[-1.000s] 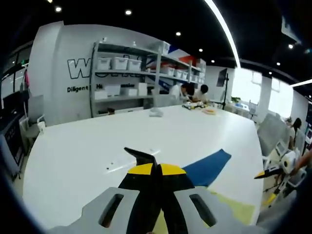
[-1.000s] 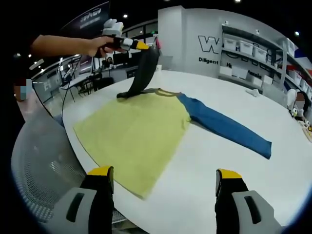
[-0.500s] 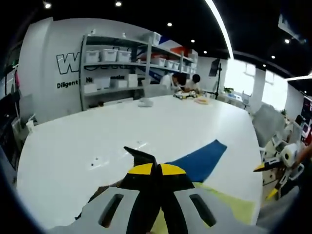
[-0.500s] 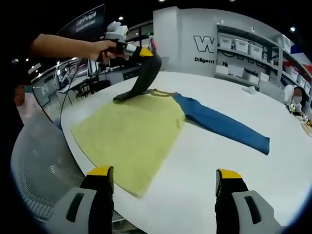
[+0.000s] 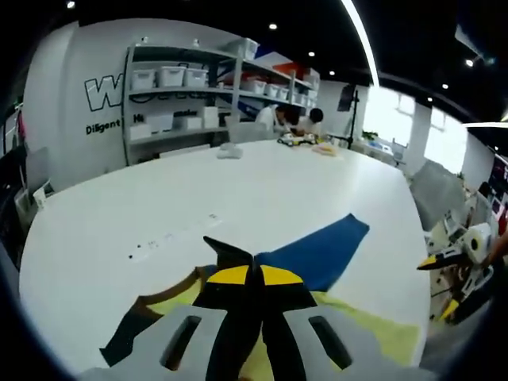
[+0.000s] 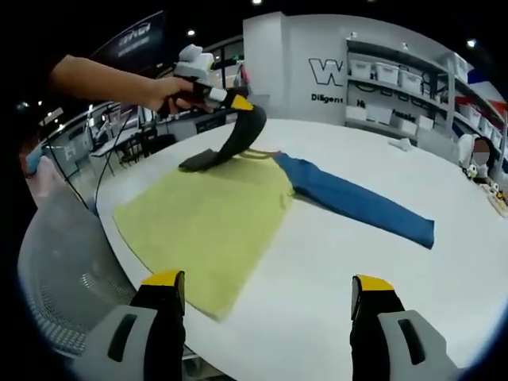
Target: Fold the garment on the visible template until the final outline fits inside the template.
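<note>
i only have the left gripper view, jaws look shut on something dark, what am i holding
Observer: The left gripper is shut on the dark sleeve of the shirt, lifted in an arc above the white table.
Operator: is the rest of the shirt flat
Observer: Yes, the yellow body lies spread flat, one corner near the table edge in front of the right gripper.
Operator: and the blue sleeve
Observer: The blue sleeve lies straight out on the table, away from the body.
Operator: right gripper busy?
Observer: No, its jaws stand wide open, holding nothing.
</note>
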A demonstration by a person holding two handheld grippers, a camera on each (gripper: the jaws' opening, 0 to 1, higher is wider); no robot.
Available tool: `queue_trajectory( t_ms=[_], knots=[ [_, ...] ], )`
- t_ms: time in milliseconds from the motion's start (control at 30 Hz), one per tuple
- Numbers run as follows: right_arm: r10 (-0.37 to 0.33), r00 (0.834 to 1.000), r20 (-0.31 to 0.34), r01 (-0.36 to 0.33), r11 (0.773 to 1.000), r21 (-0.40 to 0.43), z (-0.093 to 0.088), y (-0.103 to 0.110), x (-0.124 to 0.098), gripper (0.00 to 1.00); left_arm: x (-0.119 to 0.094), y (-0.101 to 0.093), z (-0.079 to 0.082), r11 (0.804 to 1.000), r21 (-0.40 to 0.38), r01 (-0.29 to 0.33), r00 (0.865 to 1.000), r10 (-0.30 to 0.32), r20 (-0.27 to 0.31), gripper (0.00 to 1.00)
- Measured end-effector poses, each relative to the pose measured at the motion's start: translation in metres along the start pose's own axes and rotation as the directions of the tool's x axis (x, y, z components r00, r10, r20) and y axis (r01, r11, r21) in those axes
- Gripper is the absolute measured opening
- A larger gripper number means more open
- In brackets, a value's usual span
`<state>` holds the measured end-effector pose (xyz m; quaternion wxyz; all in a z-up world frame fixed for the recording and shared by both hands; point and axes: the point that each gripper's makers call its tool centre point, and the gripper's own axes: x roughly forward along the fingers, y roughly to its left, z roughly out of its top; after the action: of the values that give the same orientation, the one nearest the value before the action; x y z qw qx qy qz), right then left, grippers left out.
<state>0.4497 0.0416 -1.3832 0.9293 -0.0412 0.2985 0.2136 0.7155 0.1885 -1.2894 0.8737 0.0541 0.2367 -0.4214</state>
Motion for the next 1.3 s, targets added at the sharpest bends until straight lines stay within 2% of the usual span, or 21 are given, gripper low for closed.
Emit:
queue_trajectory(
  t_ms=[400, 667, 967, 1033, 1200, 1300],
  knots=[
    [-0.005, 1.000, 0.003, 0.005, 1.000, 0.024, -0.005, -0.008, 0.000, 0.84, 0.028, -0.025, -0.021, 0.999, 0.026, 0.044, 0.997, -0.042, -0.067, 0.01],
    [0.000, 1.000, 0.006, 0.000, 1.000, 0.026, -0.005, -0.011, 0.002, 0.84, 0.049, -0.030, -0.034, 0.996, 0.062, 0.061, 0.992, -0.054, -0.112, 0.01],
    [-0.008, 1.000, 0.000, 0.008, 0.999, 0.051, -0.012, -0.018, 0.001, 0.84, 0.066, -0.039, -0.061, 0.993, 0.091, 0.072, 0.983, -0.055, -0.178, 0.01],
    [-0.010, 1.000, -0.002, 0.010, 0.998, 0.056, -0.013, -0.019, 0.000, 0.84, 0.070, -0.040, -0.063, 0.994, 0.087, 0.071, 0.982, -0.055, -0.182, 0.01],
    [-0.015, 1.000, -0.007, 0.015, 0.998, 0.063, -0.016, -0.022, 0.000, 0.84, 0.078, -0.041, -0.066, 0.999, 0.010, 0.053, 0.982, -0.050, -0.181, 0.01],
    [-0.017, 1.000, -0.008, 0.018, 0.998, 0.067, -0.017, -0.024, 0.000, 0.84, 0.081, -0.043, -0.069, 0.998, 0.008, 0.055, 0.981, -0.052, -0.187, 0.01]
  ],
)
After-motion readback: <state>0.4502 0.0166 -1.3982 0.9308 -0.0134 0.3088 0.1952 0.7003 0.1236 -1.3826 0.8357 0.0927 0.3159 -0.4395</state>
